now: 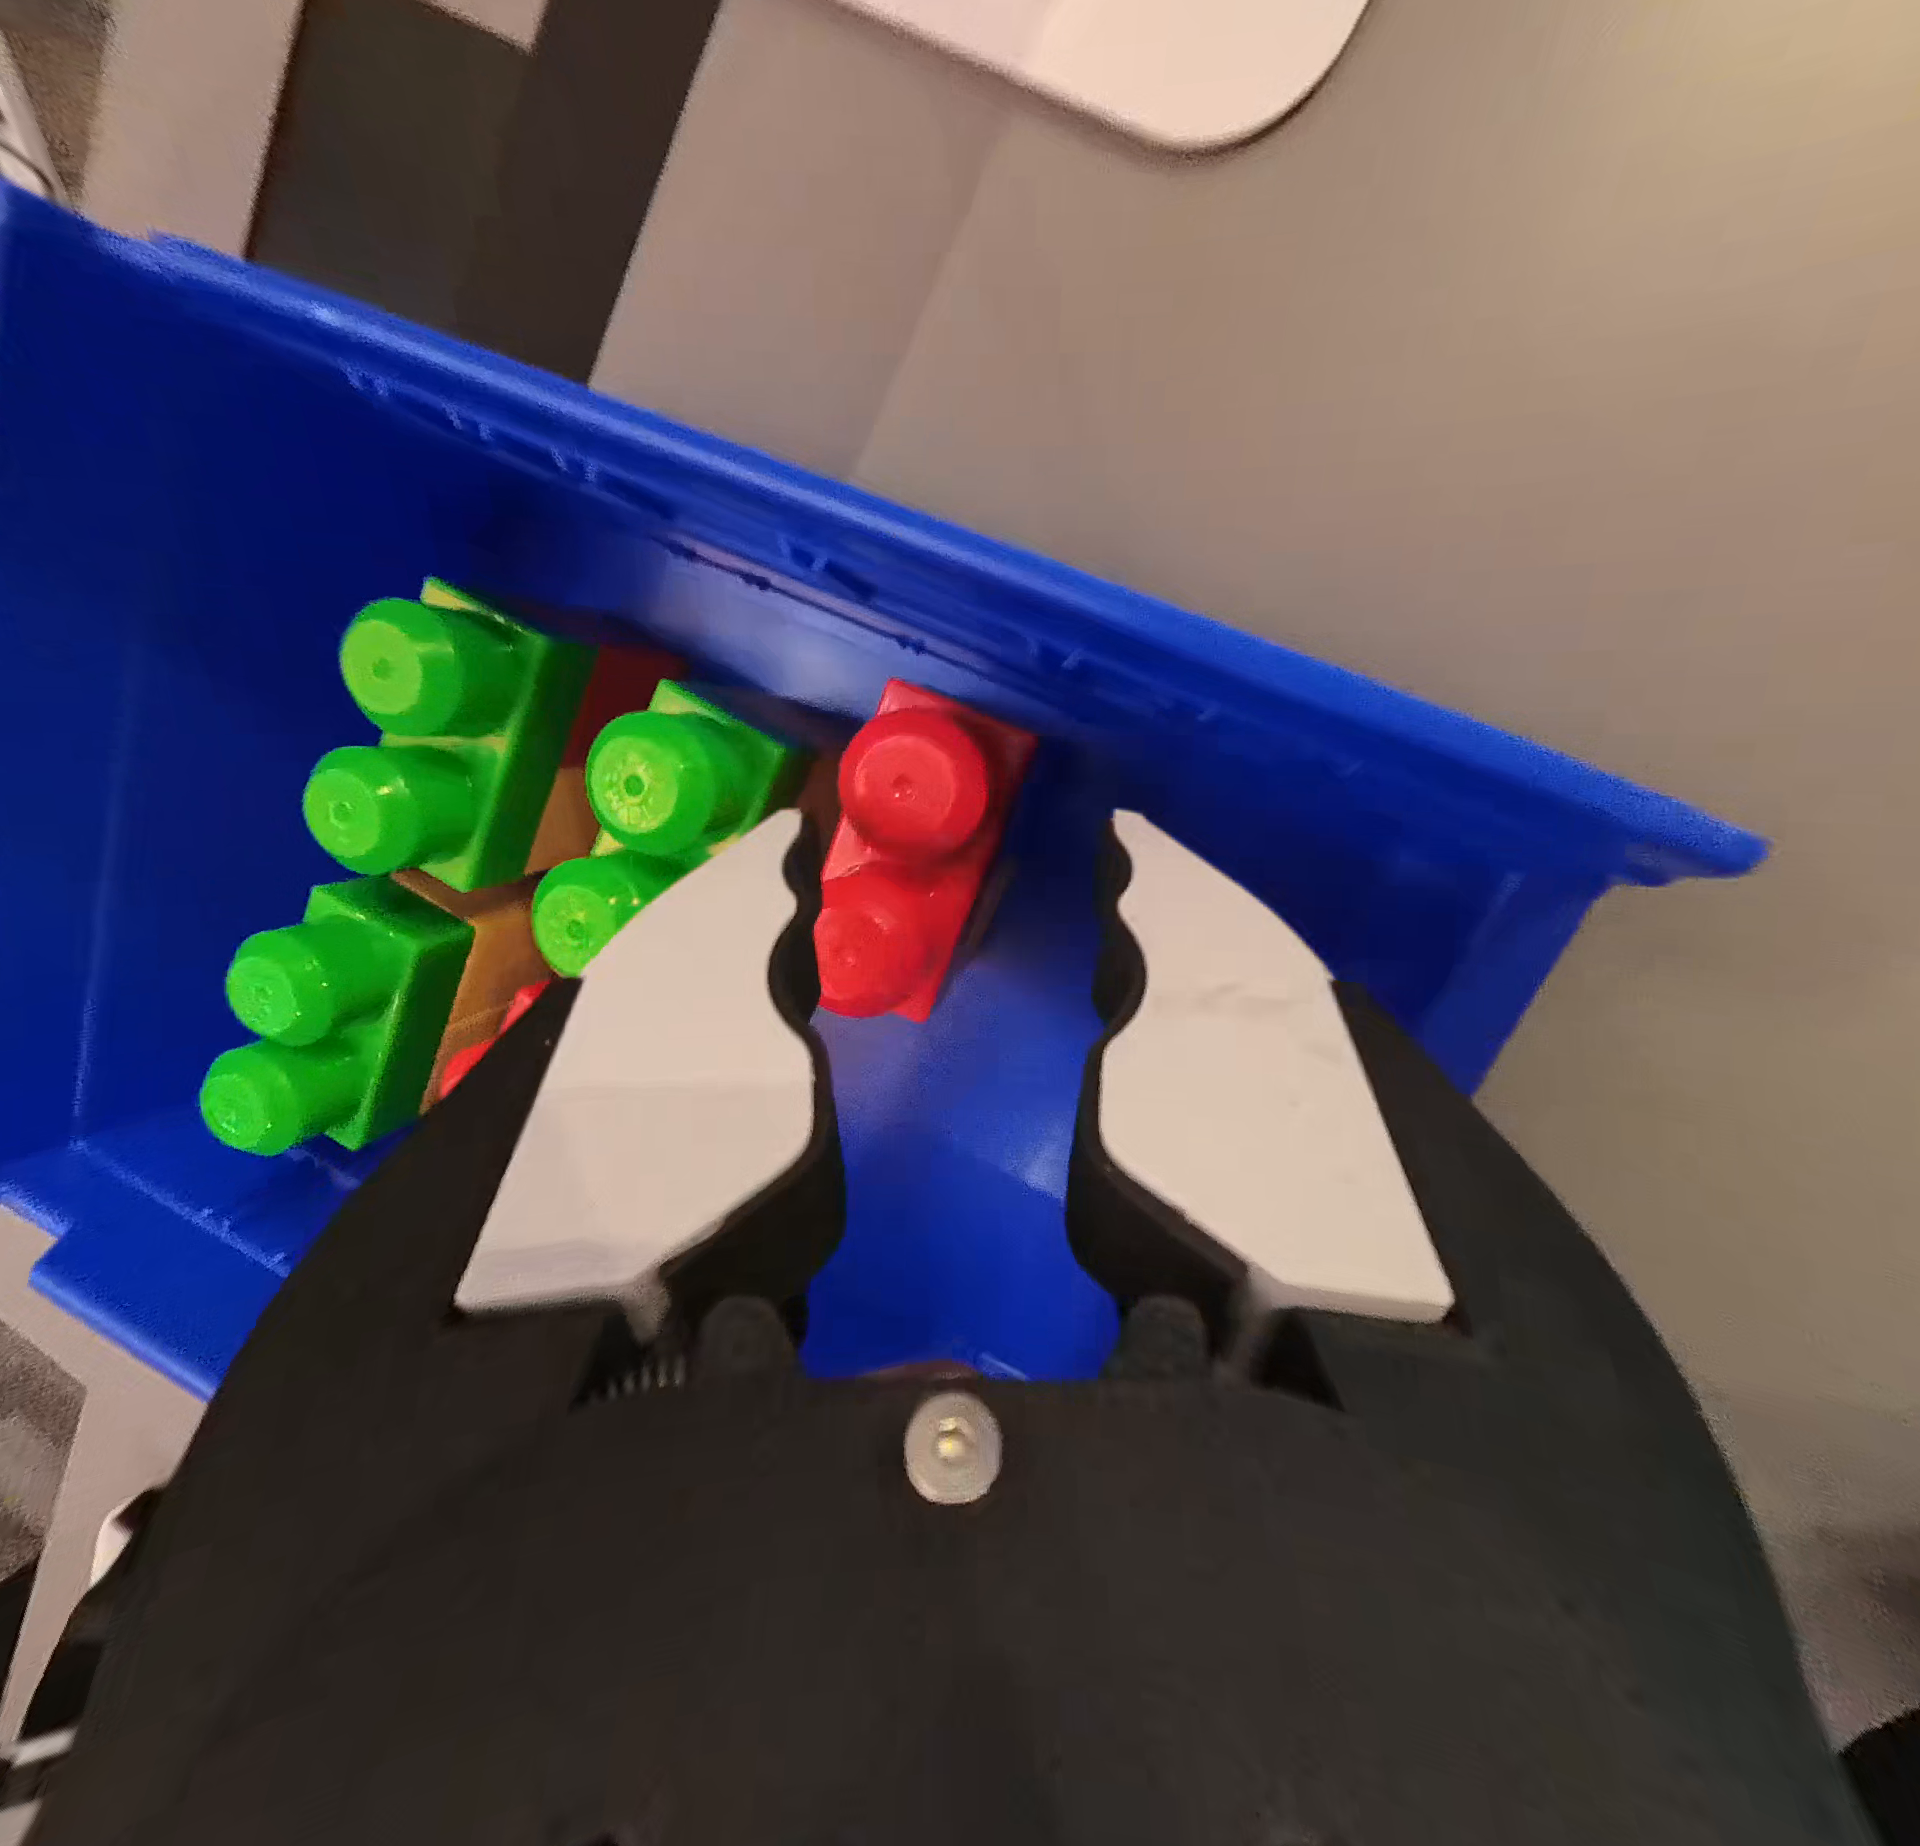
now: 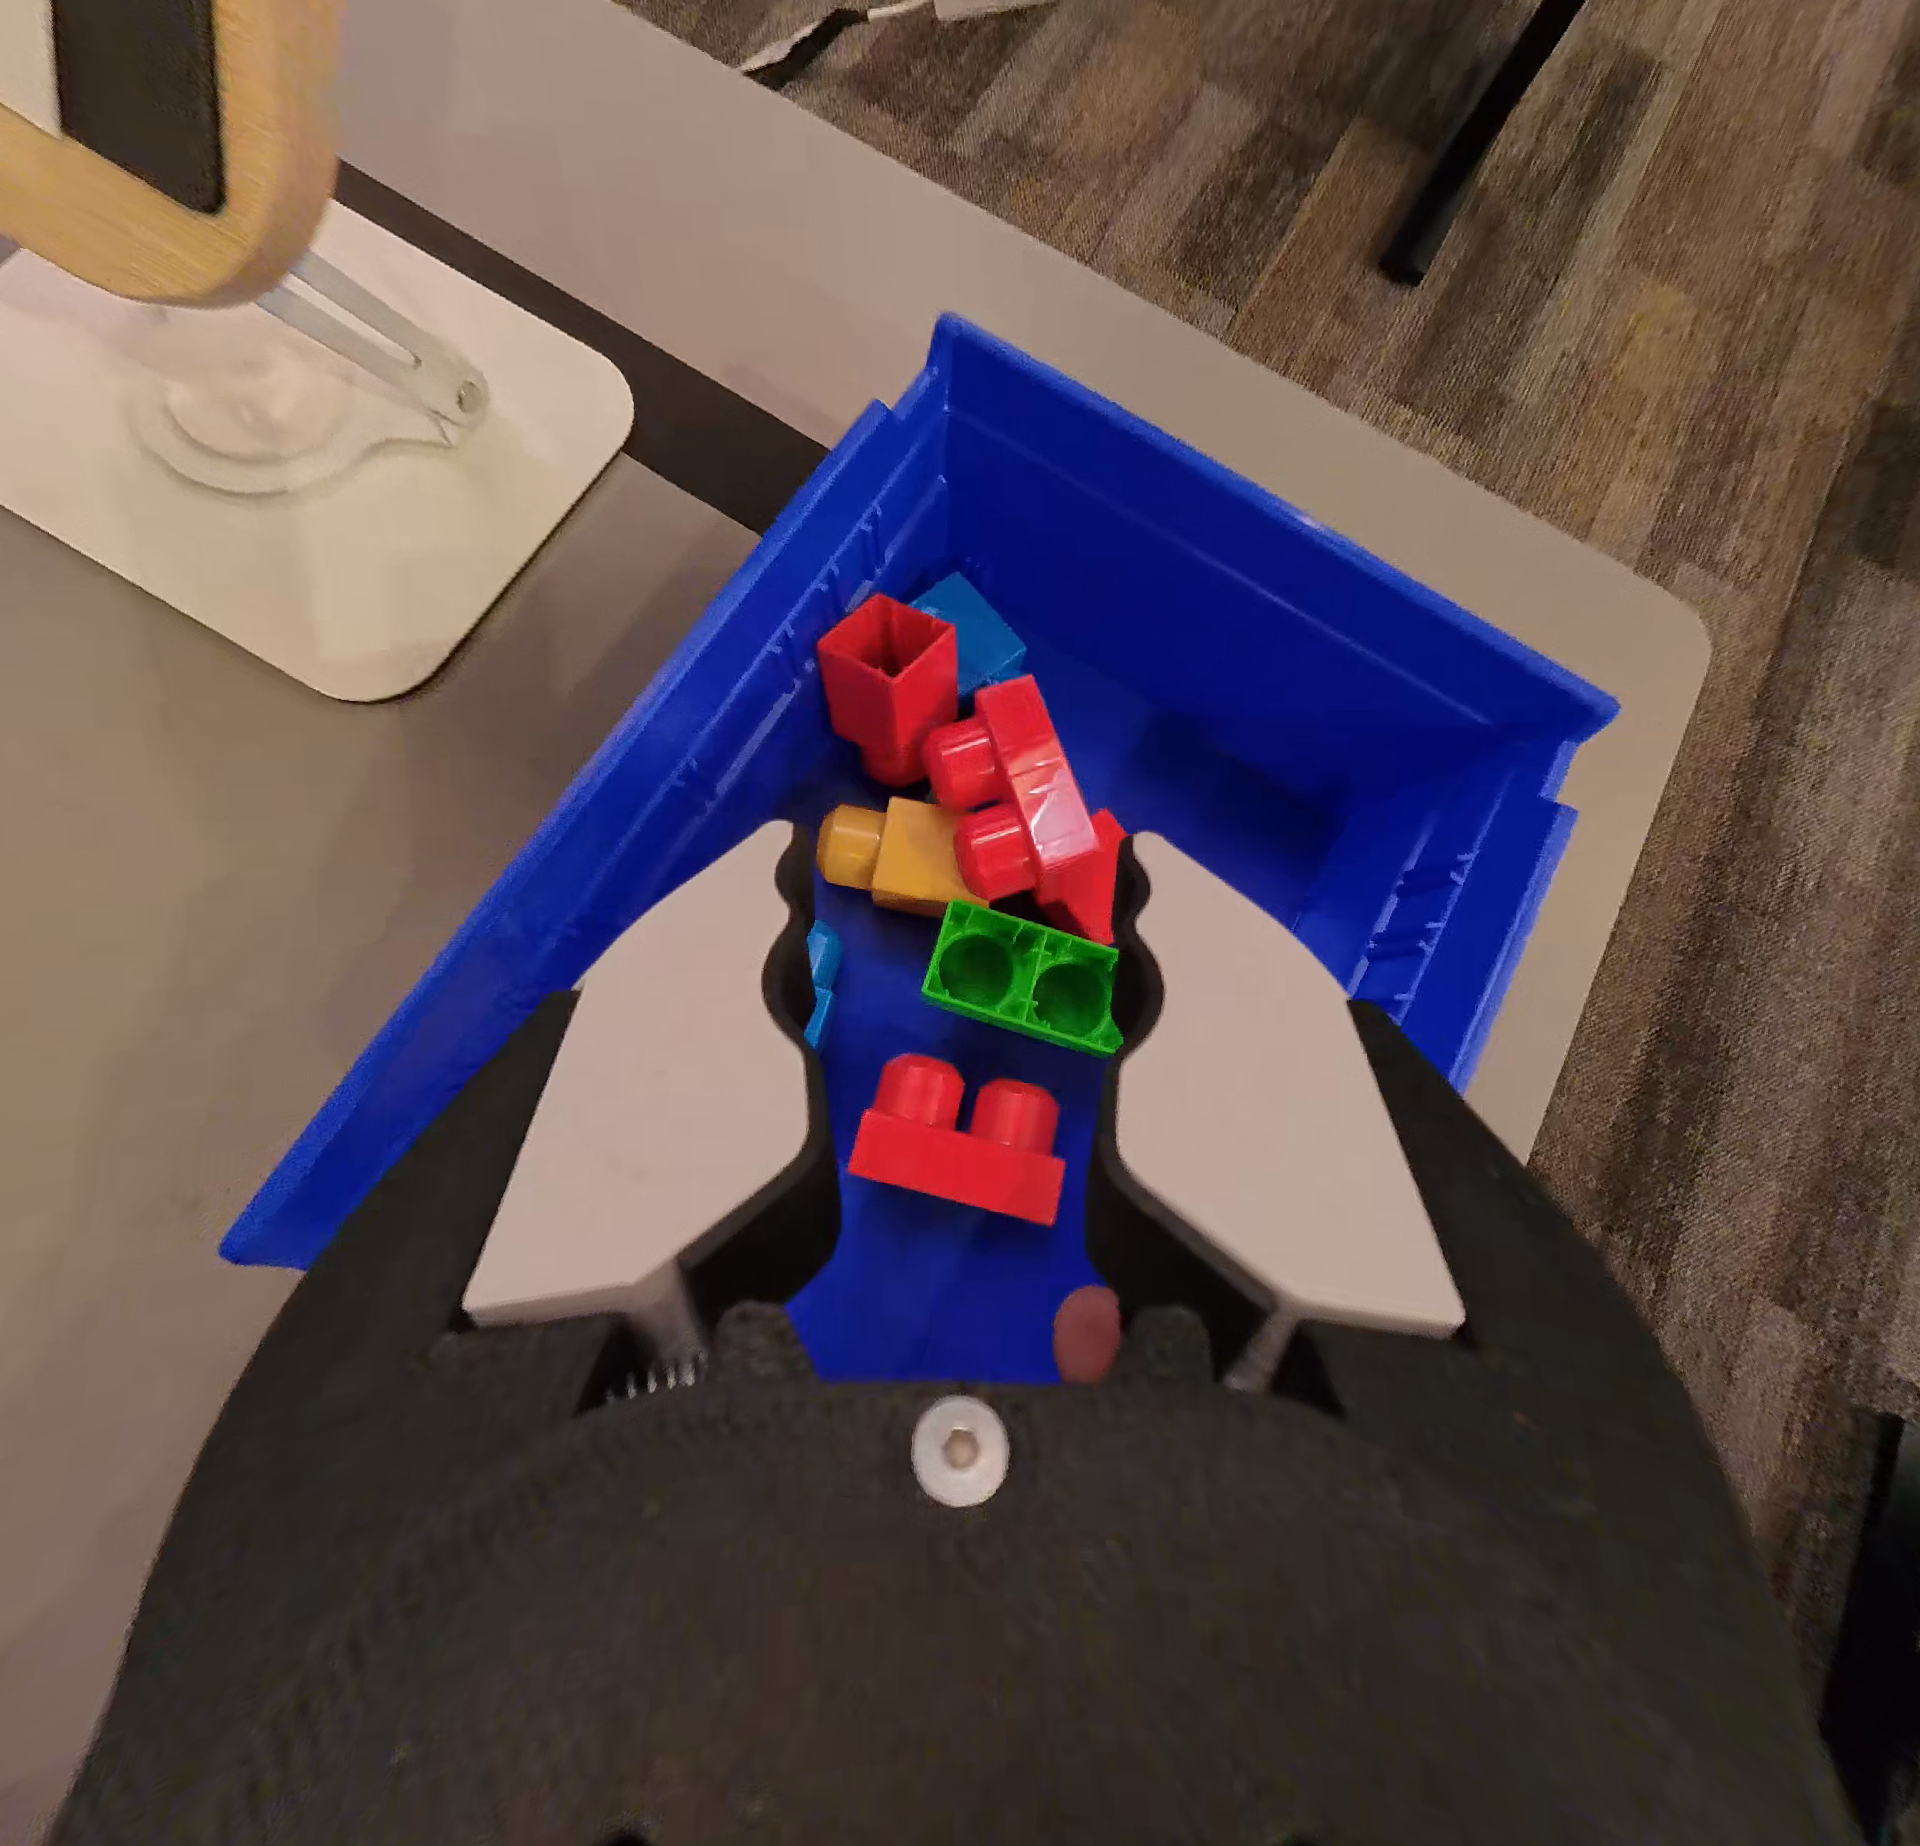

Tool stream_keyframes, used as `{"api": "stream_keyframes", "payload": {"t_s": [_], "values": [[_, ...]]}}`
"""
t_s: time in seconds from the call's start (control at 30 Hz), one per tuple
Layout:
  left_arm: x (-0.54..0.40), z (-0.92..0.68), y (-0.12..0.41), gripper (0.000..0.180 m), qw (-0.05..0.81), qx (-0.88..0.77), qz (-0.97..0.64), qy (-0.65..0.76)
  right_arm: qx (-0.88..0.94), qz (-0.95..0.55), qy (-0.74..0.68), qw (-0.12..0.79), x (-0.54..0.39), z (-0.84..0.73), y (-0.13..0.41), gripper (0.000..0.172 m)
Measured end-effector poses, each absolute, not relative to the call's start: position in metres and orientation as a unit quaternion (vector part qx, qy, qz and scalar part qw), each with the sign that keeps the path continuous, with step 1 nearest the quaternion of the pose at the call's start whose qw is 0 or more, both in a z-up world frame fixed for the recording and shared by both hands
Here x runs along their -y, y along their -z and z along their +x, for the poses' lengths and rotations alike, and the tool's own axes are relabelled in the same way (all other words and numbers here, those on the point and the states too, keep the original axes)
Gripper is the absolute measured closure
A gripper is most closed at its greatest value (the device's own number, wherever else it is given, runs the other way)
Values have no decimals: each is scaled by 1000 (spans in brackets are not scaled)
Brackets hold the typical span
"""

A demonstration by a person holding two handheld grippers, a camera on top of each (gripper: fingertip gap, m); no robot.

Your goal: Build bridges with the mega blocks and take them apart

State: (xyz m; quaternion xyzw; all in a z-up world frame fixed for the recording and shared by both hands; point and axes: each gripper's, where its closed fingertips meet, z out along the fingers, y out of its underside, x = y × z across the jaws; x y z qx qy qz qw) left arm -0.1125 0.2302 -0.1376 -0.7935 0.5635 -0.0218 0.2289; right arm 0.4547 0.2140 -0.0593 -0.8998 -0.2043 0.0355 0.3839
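Note:
In the left wrist view my left gripper (image 1: 954, 830) is open over a blue bin (image 1: 935, 570). A red two-stud block (image 1: 904, 861) lies in the bin between the fingers, close to the left pad, with a clear gap to the right pad. Three green two-stud blocks (image 1: 436, 726) and a brown block (image 1: 488, 955) lie to its left. In the right wrist view my right gripper (image 2: 961, 840) is open above a blue bin (image 2: 1247, 570). Below it lie a red two-stud block (image 2: 961, 1152), an upturned green block (image 2: 1023, 986), a yellow block (image 2: 894, 856) and more red blocks (image 2: 1018, 778).
A white monitor stand base (image 2: 312, 508) sits on the grey table (image 2: 208, 861) left of the bin. The table's edge and corner lie just behind and right of the bin, with carpeted floor (image 2: 1558, 238) beyond. A light blue block (image 2: 971, 622) lies at the bin's far corner. The tips of one gripper are about 60 cm away from the tips of the other.

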Motion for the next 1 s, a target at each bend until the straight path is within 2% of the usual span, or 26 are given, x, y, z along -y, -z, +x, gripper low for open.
{"api": "stream_keyframes", "payload": {"t_s": [0.23,0.3,0.43,0.53,0.6,0.73,0.87,1.0], "values": [[-238,-119,171,129,170,-571,-803,21,217,-890,-27,400,-212,447,46,119],[-233,-119,179,143,146,-572,-806,35,220,-888,-21,404,-212,446,44,120],[-237,-124,161,143,185,-556,-809,49,229,-874,-8,428,-209,441,25,124],[-240,-126,114,143,271,-518,-807,87,256,-844,4,472,-201,425,-5,126],[-237,-123,66,143,353,-481,-792,133,300,-802,6,516,-190,402,-33,129],[-193,-77,-47,144,489,-440,-685,312,429,-666,-2,610,-151,327,-86,135],[-132,-16,-112,144,508,-434,-550,501,527,-526,-43,666,-103,237,-110,139],[-103,34,-120,144,447,-404,-497,625,593,-392,-42,702,-55,162,-109,148]]}}
